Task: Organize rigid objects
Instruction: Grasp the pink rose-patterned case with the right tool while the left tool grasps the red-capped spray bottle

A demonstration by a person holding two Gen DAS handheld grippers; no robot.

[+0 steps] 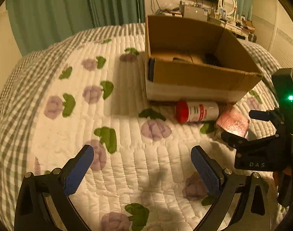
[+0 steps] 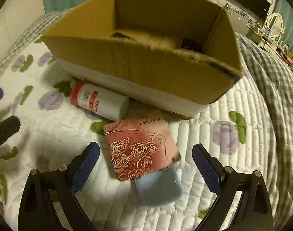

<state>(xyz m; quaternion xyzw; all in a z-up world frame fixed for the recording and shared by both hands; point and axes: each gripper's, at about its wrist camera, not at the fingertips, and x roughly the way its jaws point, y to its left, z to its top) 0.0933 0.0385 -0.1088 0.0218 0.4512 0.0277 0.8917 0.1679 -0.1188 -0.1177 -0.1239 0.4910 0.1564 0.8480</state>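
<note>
Printed upside down along the far edge of the pink rose-patterned box: "Romantic" and, smaller beneath, "Rose". Stamped in pale letters on the black body of the right gripper, seen from the left wrist: "DAS". On the red-capped white bottle: a red label band, print too blurred to read.

An open cardboard box sits on the quilt; a red-capped white bottle lies beside it, a rose-printed pink tin overlapping a grey-blue container.
</note>
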